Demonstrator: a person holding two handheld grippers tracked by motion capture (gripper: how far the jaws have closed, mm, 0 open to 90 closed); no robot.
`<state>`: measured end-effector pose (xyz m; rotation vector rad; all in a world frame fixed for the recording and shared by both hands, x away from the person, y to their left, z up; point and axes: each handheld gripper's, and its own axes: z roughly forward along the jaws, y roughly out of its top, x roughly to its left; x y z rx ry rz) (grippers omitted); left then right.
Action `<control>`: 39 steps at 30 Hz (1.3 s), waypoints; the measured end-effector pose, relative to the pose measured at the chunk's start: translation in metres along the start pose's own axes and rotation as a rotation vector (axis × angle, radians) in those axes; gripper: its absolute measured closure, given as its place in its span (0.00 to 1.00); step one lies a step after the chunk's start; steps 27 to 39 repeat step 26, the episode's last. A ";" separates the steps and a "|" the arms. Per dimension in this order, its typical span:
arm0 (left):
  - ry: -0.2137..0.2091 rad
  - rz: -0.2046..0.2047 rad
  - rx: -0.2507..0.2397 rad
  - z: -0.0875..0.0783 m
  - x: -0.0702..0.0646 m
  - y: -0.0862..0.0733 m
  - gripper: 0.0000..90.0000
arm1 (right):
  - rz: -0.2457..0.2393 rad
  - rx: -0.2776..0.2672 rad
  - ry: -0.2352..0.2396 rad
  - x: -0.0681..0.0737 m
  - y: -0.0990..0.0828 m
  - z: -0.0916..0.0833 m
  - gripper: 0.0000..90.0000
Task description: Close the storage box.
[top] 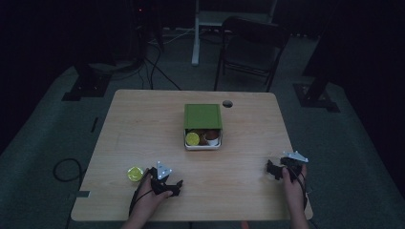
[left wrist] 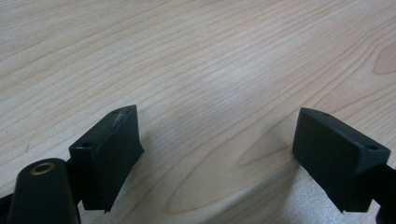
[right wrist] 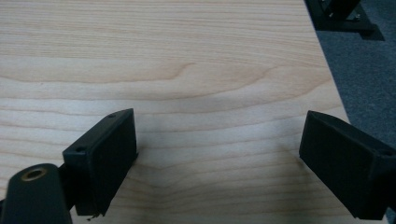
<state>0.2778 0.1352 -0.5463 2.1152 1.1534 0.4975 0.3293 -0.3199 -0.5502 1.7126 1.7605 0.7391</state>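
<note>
Here, from the high view, a pale wooden tabletop (top: 143, 124) carries a white box with a green lid (top: 203, 126) at its centre, the lid slid back over round yellow and brown items. A small round yellow cap (top: 135, 173) lies near the front left edge, just beside the left gripper (top: 173, 187). The right gripper (top: 273, 170) rests near the front right corner. In the left gripper view, the black jaws stand spread wide over bare wood grain. In the right gripper view, the jaws are likewise spread, nothing between them, by the tabletop's edge.
</note>
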 end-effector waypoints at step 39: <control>0.014 -0.014 0.003 0.000 -0.002 0.000 0.16 | -0.047 0.011 0.100 0.005 0.001 0.002 0.12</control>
